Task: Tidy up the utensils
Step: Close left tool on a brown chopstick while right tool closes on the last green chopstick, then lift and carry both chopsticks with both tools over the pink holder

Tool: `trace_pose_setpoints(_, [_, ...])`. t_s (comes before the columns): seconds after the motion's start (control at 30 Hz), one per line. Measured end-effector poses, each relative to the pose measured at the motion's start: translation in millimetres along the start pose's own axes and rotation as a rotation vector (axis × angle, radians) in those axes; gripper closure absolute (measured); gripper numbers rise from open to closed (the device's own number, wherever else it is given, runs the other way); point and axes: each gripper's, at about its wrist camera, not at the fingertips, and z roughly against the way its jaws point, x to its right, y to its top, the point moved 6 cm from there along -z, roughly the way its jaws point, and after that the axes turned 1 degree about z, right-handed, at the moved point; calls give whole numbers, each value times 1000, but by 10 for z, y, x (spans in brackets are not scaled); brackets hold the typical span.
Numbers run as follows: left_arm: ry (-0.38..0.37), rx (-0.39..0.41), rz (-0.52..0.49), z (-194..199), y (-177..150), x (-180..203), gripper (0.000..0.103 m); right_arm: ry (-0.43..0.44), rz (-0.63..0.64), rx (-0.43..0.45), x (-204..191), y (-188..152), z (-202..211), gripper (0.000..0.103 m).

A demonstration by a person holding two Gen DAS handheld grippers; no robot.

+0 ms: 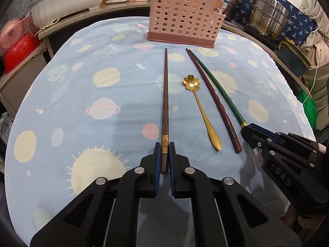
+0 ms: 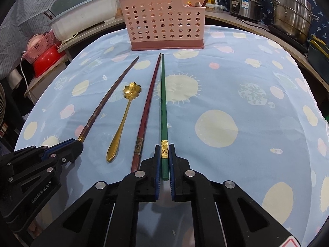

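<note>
A pale blue tablecloth [image 1: 102, 103] printed with planets and suns covers the table, and behind it shelves carry a white tub [image 1: 67, 2], a red basin [image 1: 18, 51] and steel pots [image 1: 269, 18]. At the far edge of the cloth stands a pink perforated utensil holder [image 1: 185, 18], with a few chopsticks already poking out of it. Four utensils lie side by side in front of it, their tips toward the holder. The brown chopstick [image 1: 165, 94] is leftmost, and the left gripper [image 1: 164, 154] has its blue pads [image 1: 157, 158] clamped on the thick end, just below the gold band. To its right rests a gold spoon [image 1: 198, 107] with a flower-shaped bowl, free on the cloth. Next comes a dark red chopstick [image 1: 211, 100], also free, with its tip touching that of the green chopstick [image 2: 163, 107] beside it. The right gripper [image 2: 164, 156] is pinched tight on the green chopstick's thick end at its gold band, with the butt of the stick showing between the pads. Both gripped chopsticks lie flat on the cloth. Both grippers sit at the near edge of the table, well apart from the holder, with the spoon and the red chopstick between them.
</note>
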Motion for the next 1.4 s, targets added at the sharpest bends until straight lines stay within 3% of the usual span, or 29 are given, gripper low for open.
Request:
trace_pose_setpoints(0.4, [-17, -8, 20, 133, -83, 4, 96, -7, -17, 23, 95, -116, 305, 96])
trace_pose_setpoints(0.77, [-50, 57, 33, 587, -62, -12, 96, 9, -27, 77, 130, -99, 689, 96])
trace_pose_setpoints(1.4, [-103, 260, 33, 1465, 595, 88, 96, 45, -45, 286, 189, 535, 1563, 96])
